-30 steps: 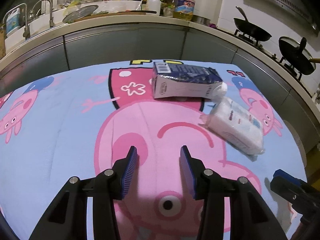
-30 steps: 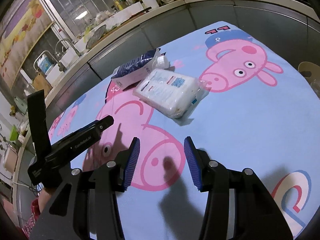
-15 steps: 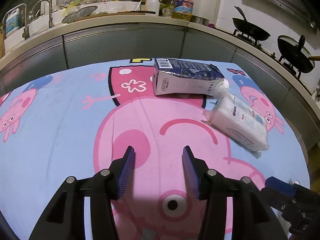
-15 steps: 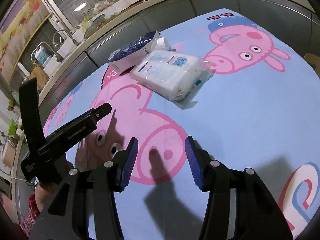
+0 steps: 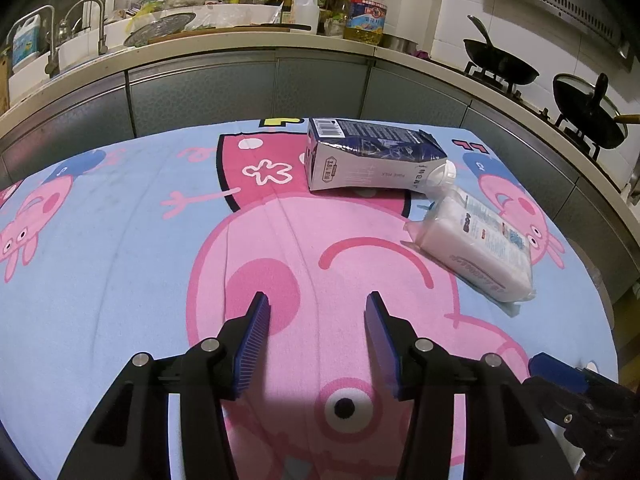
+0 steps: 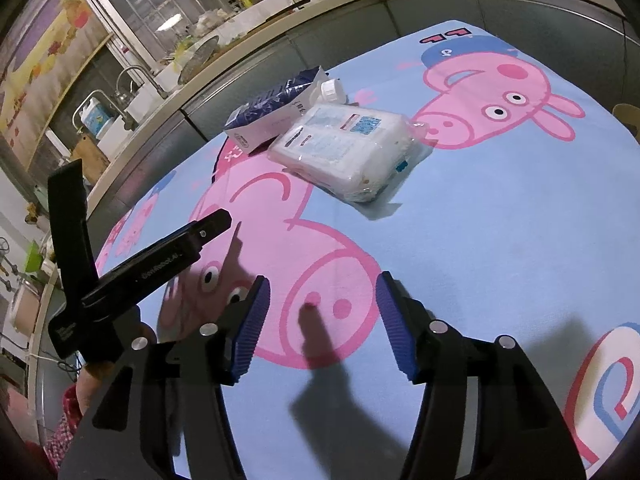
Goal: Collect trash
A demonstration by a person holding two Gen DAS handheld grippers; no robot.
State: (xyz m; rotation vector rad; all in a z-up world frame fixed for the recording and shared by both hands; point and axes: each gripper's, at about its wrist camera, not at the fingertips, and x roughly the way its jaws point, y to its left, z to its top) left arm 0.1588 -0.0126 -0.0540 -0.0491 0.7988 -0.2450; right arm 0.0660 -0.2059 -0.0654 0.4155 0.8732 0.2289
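**Left wrist view: two pieces of trash waiting, nothing gripped yet**

Lay on its side in the upper centre of the frame: milk carton, cap end toward the right. Just beside that cap, toward the right edge: wrapped tissue pack, flat on the cartoon tablecloth. Seen again in the right wrist view, upper centre, pack nearer than carton, the two touching or very nearly so.

Hovered low in each frame, well apart from both items: left gripper, fingers apart and empty; right gripper, jaws opening, nothing between them.

Judged best for the pick: widened before closing in, lined up across the narrow side of the pack rather than its broad face. Risk judged: slippery wrap sliding out, or the pack nudging the carton. No bin seen in either view.
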